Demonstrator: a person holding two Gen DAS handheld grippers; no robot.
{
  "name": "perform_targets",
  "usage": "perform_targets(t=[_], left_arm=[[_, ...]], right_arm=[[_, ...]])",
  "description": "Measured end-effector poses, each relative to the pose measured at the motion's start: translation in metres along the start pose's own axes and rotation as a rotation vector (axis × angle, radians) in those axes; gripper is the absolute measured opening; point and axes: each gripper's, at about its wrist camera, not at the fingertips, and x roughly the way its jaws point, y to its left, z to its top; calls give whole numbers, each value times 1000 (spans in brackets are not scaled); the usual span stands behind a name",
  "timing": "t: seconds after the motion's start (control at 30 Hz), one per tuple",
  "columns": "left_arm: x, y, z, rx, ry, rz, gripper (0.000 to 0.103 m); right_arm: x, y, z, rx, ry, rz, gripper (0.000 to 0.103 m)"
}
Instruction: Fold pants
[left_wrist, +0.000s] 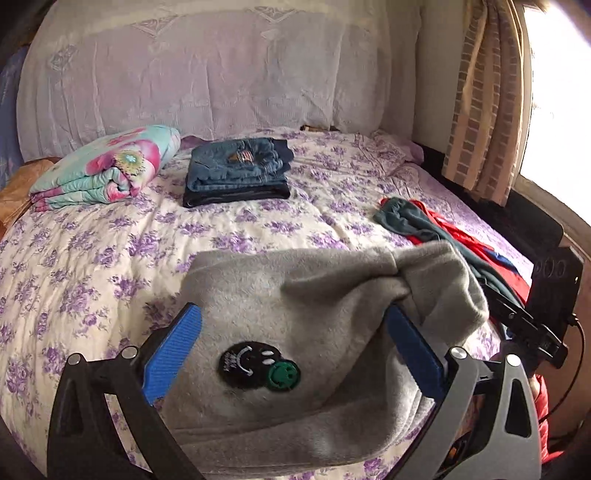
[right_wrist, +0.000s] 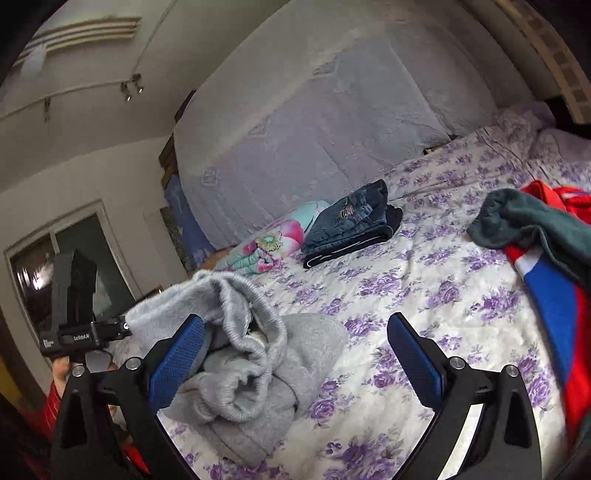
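Grey fleece pants (left_wrist: 306, 325) with a black and green smiley patch (left_wrist: 258, 365) lie bunched on the floral bed near its front edge. My left gripper (left_wrist: 295, 332) is open, its blue fingers (left_wrist: 173, 354) spread to either side of the pants just above them; a fold drapes over the right finger. In the right wrist view the pants (right_wrist: 251, 369) lie crumpled, ribbed waistband up. My right gripper (right_wrist: 295, 339) is open and empty, its left finger (right_wrist: 177, 362) beside the waistband, above the bedspread.
Folded jeans (left_wrist: 236, 170) are stacked at the back of the bed beside a folded floral blanket (left_wrist: 107, 170). Teal and red-blue garments (left_wrist: 424, 225) lie at the right; they also show in the right wrist view (right_wrist: 535, 236). A curtain (left_wrist: 484, 103) hangs at the right.
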Motion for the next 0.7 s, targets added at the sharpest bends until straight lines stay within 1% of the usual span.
perform_targets(t=[0.03,0.07,0.1,0.13,0.2,0.23,0.27,0.3,0.33,0.4,0.47,0.57,0.63,0.7], left_arm=[[2,-9,-7,29,0,13,98],[5,-18,-12,65,-3,20,98],[8,-26,-17,102,-1,24,98],[14,-35,-21,138,12,26,98],[34,-47,-28,199,63,74,97],[49,-48,-33,225,82,79,98],[64,-44,-36,219,100,69,99],[73,-37,-36,181,98,53,99],[75,-33,-33,146,94,44,99],[72,-36,-31,156,94,50,99],[63,-38,-34,172,71,54,99],[41,-31,-32,144,43,28,98],[23,-23,-27,111,-3,6,98],[9,-17,-21,77,-50,-5,98]], right_arm=[[9,9,-1,-43,42,-51,99],[20,16,0,-76,82,-135,99],[31,17,2,-77,118,-202,99],[41,12,6,-41,142,-232,99],[63,-15,13,83,202,-233,99],[75,-32,13,145,237,-237,99],[84,-47,10,212,274,-230,99],[89,-59,8,269,293,-199,99],[90,-62,7,286,293,-184,99],[79,-55,6,255,266,-199,99],[62,-46,5,229,215,-179,99],[32,-33,5,201,142,-198,99],[12,-28,8,187,106,-223,99],[-8,-19,17,168,46,-230,99]])
